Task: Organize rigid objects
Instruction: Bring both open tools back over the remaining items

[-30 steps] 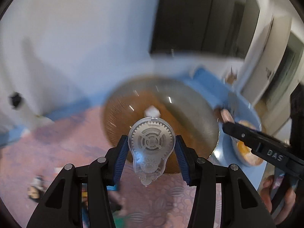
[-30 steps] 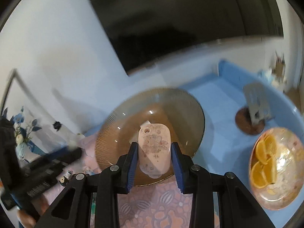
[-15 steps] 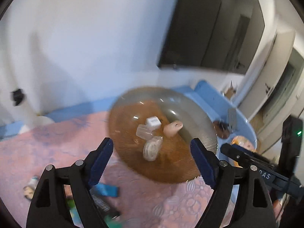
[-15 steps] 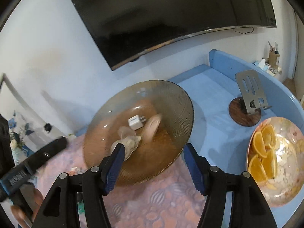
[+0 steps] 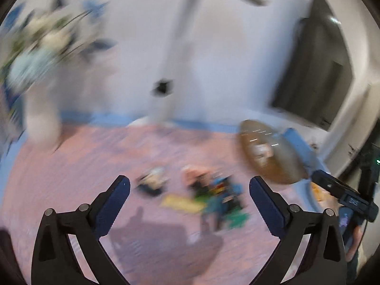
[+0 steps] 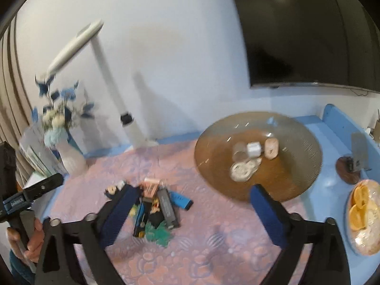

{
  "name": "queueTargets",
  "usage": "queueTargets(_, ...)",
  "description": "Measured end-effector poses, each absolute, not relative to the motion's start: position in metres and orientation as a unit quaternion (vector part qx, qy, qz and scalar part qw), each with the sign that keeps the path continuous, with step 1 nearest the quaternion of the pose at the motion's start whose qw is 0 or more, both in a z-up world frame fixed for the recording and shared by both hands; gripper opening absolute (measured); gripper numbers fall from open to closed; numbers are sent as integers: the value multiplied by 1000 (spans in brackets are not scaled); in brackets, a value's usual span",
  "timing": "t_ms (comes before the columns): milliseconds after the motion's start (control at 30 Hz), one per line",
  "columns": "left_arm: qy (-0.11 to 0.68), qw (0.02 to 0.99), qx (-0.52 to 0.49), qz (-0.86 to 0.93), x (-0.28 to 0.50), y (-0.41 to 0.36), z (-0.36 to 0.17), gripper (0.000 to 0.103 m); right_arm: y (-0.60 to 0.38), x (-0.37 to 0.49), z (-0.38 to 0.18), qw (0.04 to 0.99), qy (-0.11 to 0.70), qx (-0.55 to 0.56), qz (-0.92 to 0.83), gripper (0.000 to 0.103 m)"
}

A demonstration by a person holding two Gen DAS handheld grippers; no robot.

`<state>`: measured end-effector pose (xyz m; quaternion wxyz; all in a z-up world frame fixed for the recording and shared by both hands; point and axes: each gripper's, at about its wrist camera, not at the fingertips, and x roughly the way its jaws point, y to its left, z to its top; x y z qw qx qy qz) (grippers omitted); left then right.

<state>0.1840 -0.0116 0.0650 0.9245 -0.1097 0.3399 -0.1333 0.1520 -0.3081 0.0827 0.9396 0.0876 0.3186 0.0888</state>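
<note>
A brown glass plate (image 6: 301, 173) on the blue table holds a clear correction-tape case (image 6: 242, 169), a white cube (image 6: 253, 149), a clear cup (image 6: 238, 149) and a pink floral case (image 6: 271, 147). The same plate (image 5: 282, 168) sits blurred at the right of the left wrist view. A pile of small objects (image 6: 156, 209) lies on the pink patterned mat (image 6: 213, 249); that pile (image 5: 213, 197) is also in the left view. My left gripper (image 5: 189, 187) hangs above the mat, jaws opening, nothing between them. My right gripper (image 6: 192, 193) hovers between pile and plate, jaws opening, empty.
A white vase with blue flowers (image 6: 64, 142) and a white desk lamp (image 6: 104, 71) stand at the back left by the wall. A phone stand (image 6: 356, 163) and a dish of orange slices (image 6: 363, 216) sit on the right. A dark screen (image 6: 308, 35) hangs on the wall.
Both grippers let go of their items, the clear tape case and the pink case, which now lie in the plate. Both have swung left toward the pile, jaws spread wide.
</note>
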Motion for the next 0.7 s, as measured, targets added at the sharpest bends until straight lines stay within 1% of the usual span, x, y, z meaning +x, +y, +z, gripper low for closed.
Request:
queueTargets(133, 392, 916, -73, -48, 195, 13, -1, 101, -280, 164, 22, 930, 351, 64, 91, 99)
queueTargets(233, 412, 909, -50, -43, 197, 16, -39, 100, -266, 172, -12, 925, 372, 38, 74, 97)
queueTargets(267, 438, 896, -53, -51, 202, 14, -43, 100, -264, 174, -20, 922, 380, 29, 66, 94)
queueTargets(333, 415, 906, -47, -65, 199, 10, -37, 101, -264, 176, -21, 923, 380, 22, 58, 94)
queueTargets(433, 422, 904, -34, -60, 201, 5, -39, 101, -268, 178, -24, 922, 382, 30, 51, 94)
queueTargets(700, 435, 893, -97, -68, 204, 27, -42, 101, -262, 183, -29, 920, 391, 1, 9, 94)
